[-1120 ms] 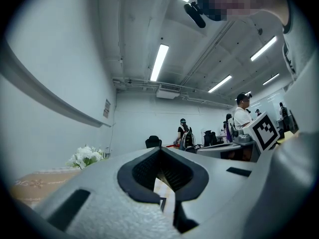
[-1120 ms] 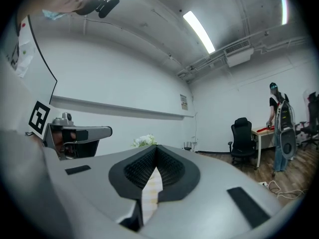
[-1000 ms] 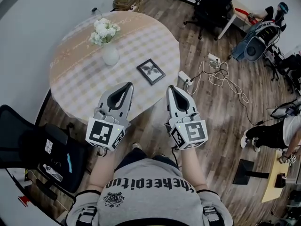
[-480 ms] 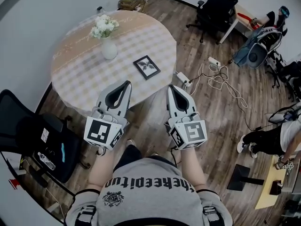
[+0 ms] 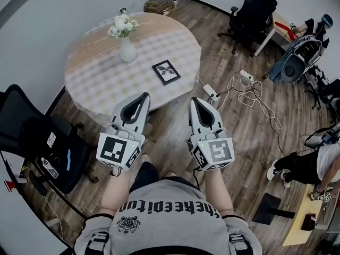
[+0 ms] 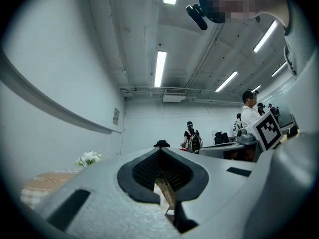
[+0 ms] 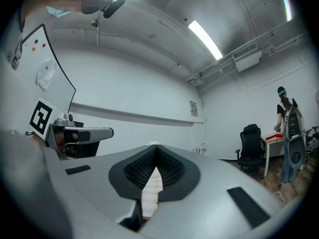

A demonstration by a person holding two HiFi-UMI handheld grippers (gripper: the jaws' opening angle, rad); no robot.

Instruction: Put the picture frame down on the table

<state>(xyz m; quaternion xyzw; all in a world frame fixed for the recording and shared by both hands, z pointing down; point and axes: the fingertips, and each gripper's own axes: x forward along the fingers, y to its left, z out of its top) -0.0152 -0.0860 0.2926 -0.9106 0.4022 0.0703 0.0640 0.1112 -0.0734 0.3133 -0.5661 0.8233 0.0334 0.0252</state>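
The black picture frame (image 5: 166, 71) lies flat on the round table (image 5: 95, 84), near the table's right side on the checked cloth. My left gripper (image 5: 145, 96) and right gripper (image 5: 194, 100) hang side by side over the wooden floor, short of the table's near edge and apart from the frame. Their jaws meet at the tips with nothing between them, as the left gripper view (image 6: 160, 150) and the right gripper view (image 7: 156, 146) also show. Neither gripper view shows the frame.
A white vase of white flowers (image 5: 126, 48) stands at the table's far side. A black chair with a bag (image 5: 37, 142) is at the left. A power strip and cables (image 5: 241, 86) lie on the floor to the right, with another chair (image 5: 256, 8) and a seated person (image 5: 313, 161) beyond.
The table and frame have slid up and away in the head view, so I stand farther back from them. Both grippers keep the same pose, shut.
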